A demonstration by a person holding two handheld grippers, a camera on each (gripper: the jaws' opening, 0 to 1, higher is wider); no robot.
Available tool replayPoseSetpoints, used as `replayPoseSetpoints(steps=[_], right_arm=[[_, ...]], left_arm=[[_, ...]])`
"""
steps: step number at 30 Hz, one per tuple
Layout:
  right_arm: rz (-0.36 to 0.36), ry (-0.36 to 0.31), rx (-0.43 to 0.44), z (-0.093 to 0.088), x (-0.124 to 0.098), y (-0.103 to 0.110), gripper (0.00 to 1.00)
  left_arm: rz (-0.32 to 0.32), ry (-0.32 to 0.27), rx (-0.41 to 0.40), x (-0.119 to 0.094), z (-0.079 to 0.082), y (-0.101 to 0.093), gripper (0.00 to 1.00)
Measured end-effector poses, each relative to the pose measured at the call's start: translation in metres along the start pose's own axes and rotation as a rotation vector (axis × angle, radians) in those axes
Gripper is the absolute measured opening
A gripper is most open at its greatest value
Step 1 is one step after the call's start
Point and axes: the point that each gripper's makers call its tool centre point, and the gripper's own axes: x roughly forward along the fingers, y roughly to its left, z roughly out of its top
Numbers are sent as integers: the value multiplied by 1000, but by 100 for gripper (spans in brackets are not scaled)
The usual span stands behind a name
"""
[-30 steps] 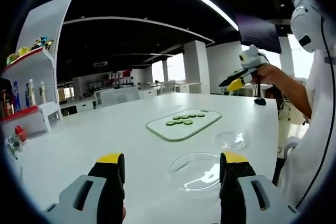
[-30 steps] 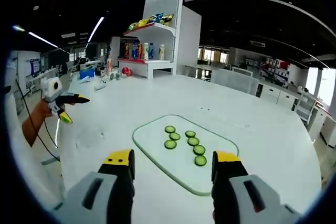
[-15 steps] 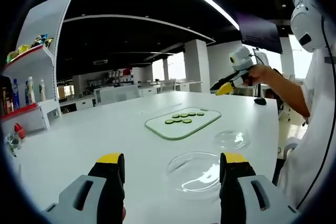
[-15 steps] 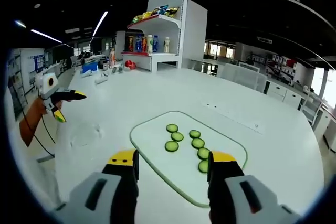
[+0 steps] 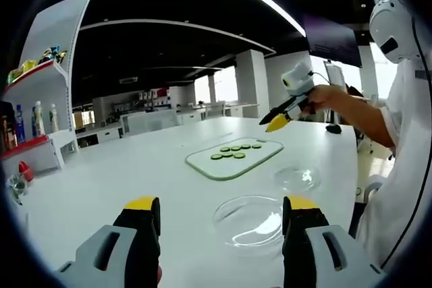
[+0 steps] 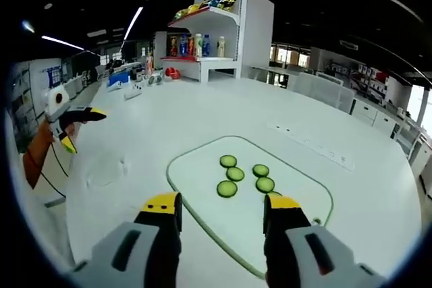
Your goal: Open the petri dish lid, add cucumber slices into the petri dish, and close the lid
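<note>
Several green cucumber slices (image 5: 233, 150) (image 6: 237, 176) lie on a clear glass board (image 5: 217, 166) (image 6: 197, 181) in the middle of the white table. In the left gripper view a clear petri dish part (image 5: 250, 222) rests just ahead of my left gripper (image 5: 221, 208), near its right jaw. A second, smaller clear part (image 5: 298, 179) lies beyond it, separate. My left gripper is open and holds nothing. My right gripper (image 6: 223, 204) (image 5: 272, 121) hovers open over the near edge of the board, its right jaw covering one slice. The left gripper (image 6: 82, 129) appears at the far left.
A white shelf unit (image 6: 210, 40) (image 5: 42, 92) with bottles and snack packs stands at the table's far side. Small items (image 6: 131, 90) lie near it. A person's sleeve and body (image 5: 405, 160) fill the right of the left gripper view. The table edge curves close there.
My right gripper has moved forward and down over the glass board, so the slices appear nearer. The left gripper has barely moved.
</note>
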Motion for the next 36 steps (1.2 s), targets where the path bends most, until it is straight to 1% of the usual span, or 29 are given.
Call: replayPoseSetpoints(steps=[3, 9, 14, 19, 23, 24, 30, 36], right_arm=[[14, 2, 20, -1, 7, 3, 47], [19, 11, 28, -3, 19, 6, 47], [22, 22, 25, -4, 23, 8, 46], [15, 45, 25, -7, 33, 6, 45], [15, 44, 31, -8, 40, 7, 44], [17, 38, 31, -8, 43, 8, 43], [19, 63, 15, -12, 52, 9, 43], [27, 60, 11, -9, 57, 12, 41]], left_arm=[[-2, 0, 0, -1, -1, -1, 74], [5, -4, -5, -6, -1, 0, 74], [5, -2, -4, -8, -1, 0, 74], [-1, 2, -5, -7, -3, -1, 74], [-5, 2, -8, -8, -4, -3, 74], [-4, 1, -10, -9, -4, -3, 74], [9, 1, -18, -15, -6, 2, 74], [19, -2, -22, -18, -6, 3, 74]])
